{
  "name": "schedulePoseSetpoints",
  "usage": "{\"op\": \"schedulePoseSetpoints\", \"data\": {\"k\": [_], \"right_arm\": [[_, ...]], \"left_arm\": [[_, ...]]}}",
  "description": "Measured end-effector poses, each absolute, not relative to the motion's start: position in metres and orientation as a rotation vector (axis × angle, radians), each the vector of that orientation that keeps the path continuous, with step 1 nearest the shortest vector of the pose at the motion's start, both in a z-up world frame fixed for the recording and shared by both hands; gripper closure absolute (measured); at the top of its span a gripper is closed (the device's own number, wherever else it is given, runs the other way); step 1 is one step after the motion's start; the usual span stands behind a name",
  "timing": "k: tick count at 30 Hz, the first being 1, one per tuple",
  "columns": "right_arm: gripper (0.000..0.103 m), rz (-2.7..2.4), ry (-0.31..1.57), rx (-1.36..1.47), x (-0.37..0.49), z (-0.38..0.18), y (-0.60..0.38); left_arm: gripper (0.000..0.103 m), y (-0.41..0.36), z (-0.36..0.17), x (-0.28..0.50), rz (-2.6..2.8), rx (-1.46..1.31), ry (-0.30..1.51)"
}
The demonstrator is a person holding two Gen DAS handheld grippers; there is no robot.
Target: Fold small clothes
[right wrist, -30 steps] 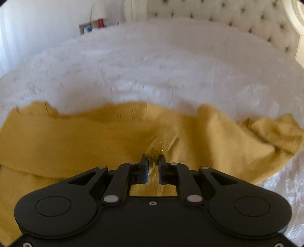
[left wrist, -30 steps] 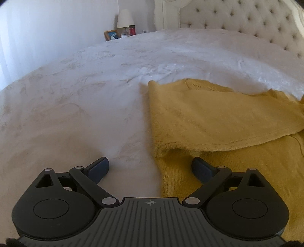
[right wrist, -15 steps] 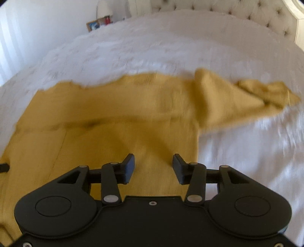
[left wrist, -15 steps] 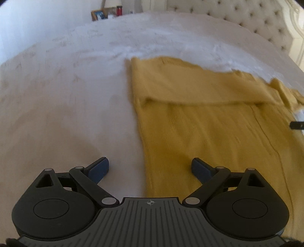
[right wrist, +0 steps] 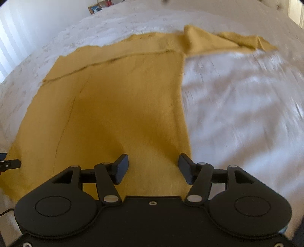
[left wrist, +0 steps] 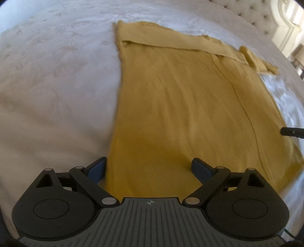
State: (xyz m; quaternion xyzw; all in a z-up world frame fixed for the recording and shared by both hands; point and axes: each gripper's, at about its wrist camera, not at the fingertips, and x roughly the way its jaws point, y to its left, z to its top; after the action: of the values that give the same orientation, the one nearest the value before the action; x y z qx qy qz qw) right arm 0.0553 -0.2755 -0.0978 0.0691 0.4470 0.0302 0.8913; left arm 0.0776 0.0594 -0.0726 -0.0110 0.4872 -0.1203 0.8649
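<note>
We see the yellow garment [left wrist: 180, 106] lying flat on the white bed [left wrist: 57, 85], its far strip folded over. Our left gripper [left wrist: 149, 169] hangs spread above its near-left edge; our right gripper [right wrist: 153, 167], jaws just opened and empty, hangs above its near-right edge.

The garment [left wrist: 180, 98] lies flat on the bedspread [left wrist: 57, 85], ahead of and beneath the fingers of both grippers, its far end folded back over itself. Between the left gripper [left wrist: 150, 169] fingers sits the garment's left edge; the right gripper [right wrist: 153, 167] has the right edge just past its right finger. A sleeve [right wrist: 237, 40] trails ahead-right; the headboard [left wrist: 252, 11] stands behind.
</note>
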Motion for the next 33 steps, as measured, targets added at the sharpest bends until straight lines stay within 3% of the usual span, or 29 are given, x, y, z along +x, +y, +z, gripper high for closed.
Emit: {"op": "schedulePoseSetpoints", "data": {"k": [2,11,12,14,15,16,17,18,22,24,26,28,29,33], "right_arm": [[0.030,0.057,0.942,0.159,0.044,-0.099,-0.278],[0.030,0.025,0.982,0.195,0.027,-0.106,-0.289],[0.038,0.030,0.989,0.191,0.026,-0.107,-0.288],[0.059,0.041,0.991,0.176,0.025,-0.107,-0.284],[0.077,0.046,0.995,0.174,0.023,-0.106,-0.284],[0.086,0.052,0.997,0.175,0.023,-0.106,-0.284],[0.087,0.054,0.998,0.173,0.021,-0.104,-0.284],[0.087,0.049,1.003,0.159,0.020,-0.103,-0.285],[0.087,0.027,1.044,0.119,0.014,-0.107,-0.286],[0.083,0.030,1.042,0.133,0.013,-0.106,-0.288],[0.066,0.024,1.030,0.136,0.013,-0.102,-0.289],[0.036,0.022,1.000,0.135,0.013,-0.095,-0.291],[0.031,0.023,0.976,0.140,0.012,-0.092,-0.293],[0.024,0.017,0.899,0.148,0.020,-0.081,-0.300]], "left_arm": [[0.008,0.056,-0.074,0.069,-0.258,-0.019,1.013],[0.009,0.045,-0.076,0.060,-0.241,-0.030,0.993],[0.016,0.044,-0.076,0.060,-0.242,-0.024,0.989],[0.046,0.044,-0.073,0.058,-0.215,-0.004,0.971],[0.053,0.044,-0.072,0.057,-0.200,-0.001,0.969],[0.063,0.047,-0.070,0.056,-0.193,-0.006,0.973],[0.074,0.050,-0.068,0.055,-0.193,-0.016,0.979],[0.079,0.054,-0.066,0.055,-0.195,-0.031,0.987],[0.081,0.061,-0.067,0.050,-0.182,-0.029,1.018],[0.080,0.058,-0.064,0.048,-0.177,0.005,1.013],[0.078,0.057,-0.057,0.047,-0.163,0.007,1.006],[0.068,0.056,-0.046,0.046,-0.145,-0.006,0.975],[0.059,0.056,-0.040,0.046,-0.143,-0.022,0.950],[0.042,0.053,-0.016,0.053,-0.151,-0.095,0.839]]}}
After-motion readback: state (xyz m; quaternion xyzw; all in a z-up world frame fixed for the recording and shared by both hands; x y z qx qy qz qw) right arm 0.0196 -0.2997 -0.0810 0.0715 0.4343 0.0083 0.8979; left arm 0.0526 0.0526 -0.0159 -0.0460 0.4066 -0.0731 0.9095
